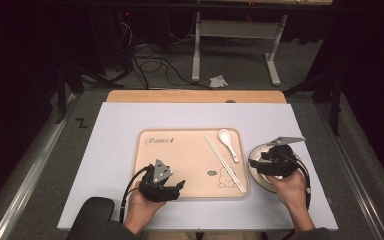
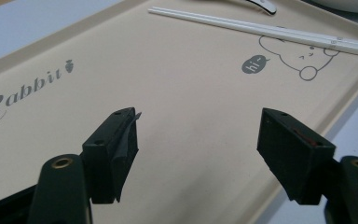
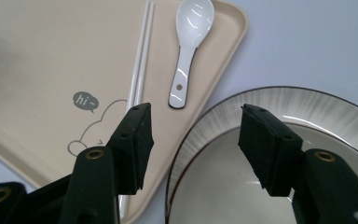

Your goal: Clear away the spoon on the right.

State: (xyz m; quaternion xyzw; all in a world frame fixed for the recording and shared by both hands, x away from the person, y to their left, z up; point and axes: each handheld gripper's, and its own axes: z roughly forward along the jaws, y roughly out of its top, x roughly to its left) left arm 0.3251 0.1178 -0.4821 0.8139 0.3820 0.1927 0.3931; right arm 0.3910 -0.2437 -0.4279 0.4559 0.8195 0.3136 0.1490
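I read this as the step of fetching the bowl (image 1: 264, 167), which sits on the white mat (image 1: 115, 150) just beside the right edge of the beige tray (image 1: 180, 165), outside it. My right gripper (image 3: 193, 140) hangs over the bowl's near-left rim with its jaws spread wide; 1 jaw stands over the gap beside the tray edge and the other over the bowl's inside, so the rim lies between them but neither pad presses on it. The next move, as I judge it, calls for lowering until the rim sits between the pads, closing on it, then carrying the bowl onto the bare part of the tray, clear of the 2 chopsticks (image 1: 225, 164) and the spoon (image 1: 228, 143) lying at the tray's right. My right hand (image 1: 292, 190) reaches forward from the bottom edge, gripper angled down. My left gripper (image 2: 198, 140) hovers low over the tray's near-left part, jaws spread with nothing between them, left hand (image 1: 142, 205) level and pointing toward the tray's right.
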